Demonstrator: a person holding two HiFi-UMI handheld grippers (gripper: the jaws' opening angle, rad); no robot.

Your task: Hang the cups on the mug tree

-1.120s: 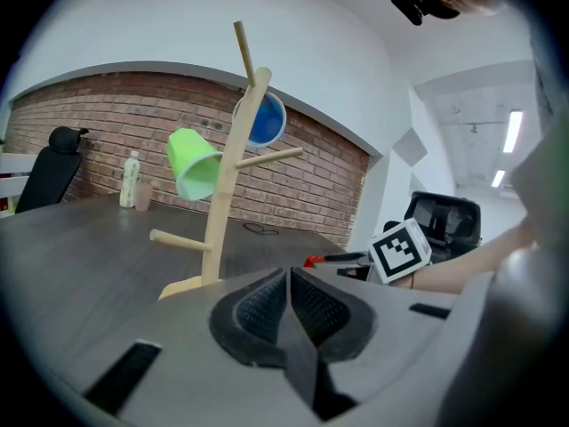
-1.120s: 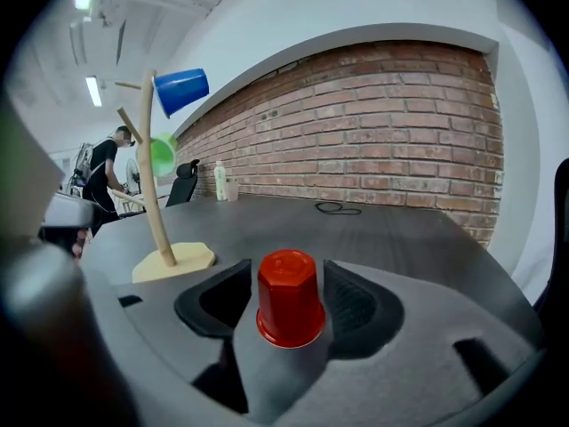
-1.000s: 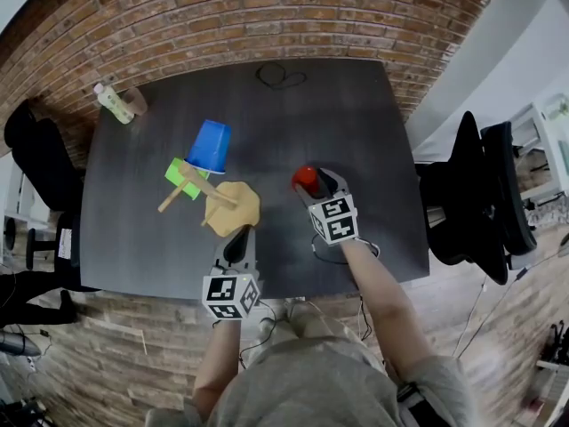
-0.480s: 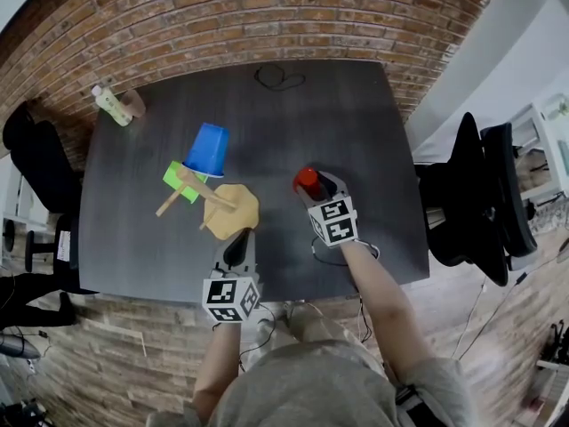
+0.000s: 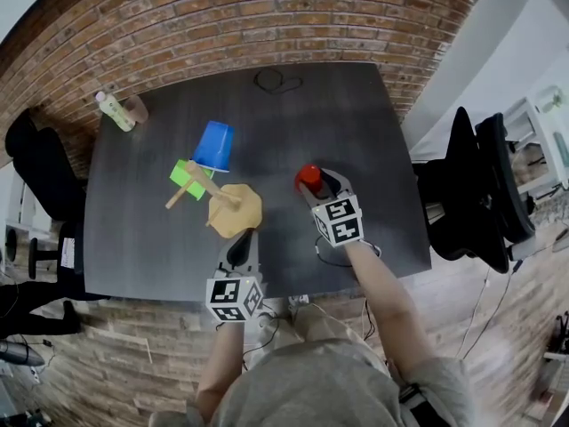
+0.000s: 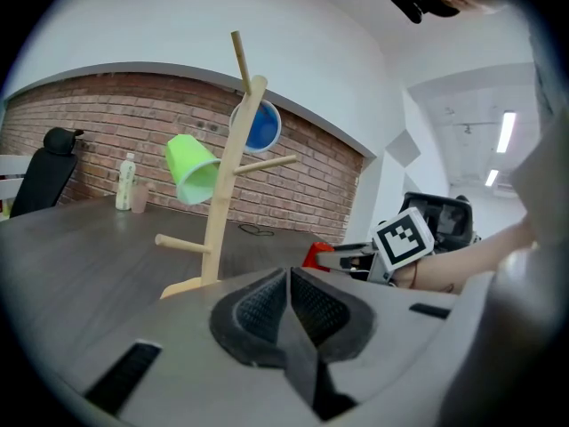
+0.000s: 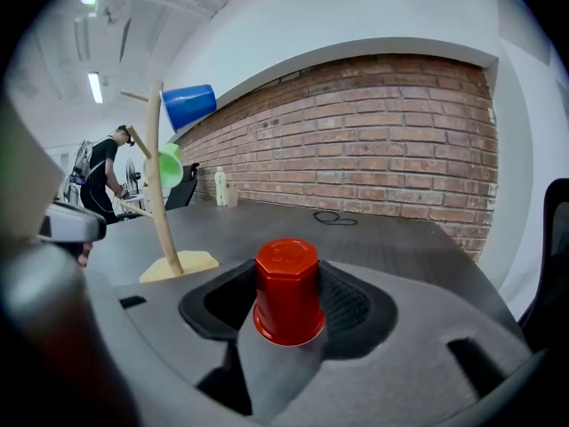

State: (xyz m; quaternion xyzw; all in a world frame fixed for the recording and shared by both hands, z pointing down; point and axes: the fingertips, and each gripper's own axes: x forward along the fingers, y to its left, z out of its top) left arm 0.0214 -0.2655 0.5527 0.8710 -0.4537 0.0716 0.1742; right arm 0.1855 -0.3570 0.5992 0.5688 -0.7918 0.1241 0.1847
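A wooden mug tree (image 5: 236,210) stands mid-table, with a blue cup (image 5: 213,146) and a green cup (image 5: 187,178) hung on its pegs. The left gripper view shows the tree (image 6: 222,212) straight ahead, with the green cup (image 6: 194,169) and the blue cup (image 6: 260,124) on it. A red cup (image 5: 308,177) sits upside down between the jaws of my right gripper (image 5: 313,181). Those jaws have just been closing, and their pads now press its sides (image 7: 289,292). My left gripper (image 5: 242,238) is shut and empty, near the tree's base.
At the table's far left corner stand a bottle (image 5: 114,109) and a small glass (image 5: 136,107). A coiled cable (image 5: 276,82) lies at the far edge. Black chairs stand to the right (image 5: 480,185) and left (image 5: 36,163) of the table.
The right gripper's jaws have closed in on the red cup, and gripper and cup have risen slightly. The left gripper has stayed put.
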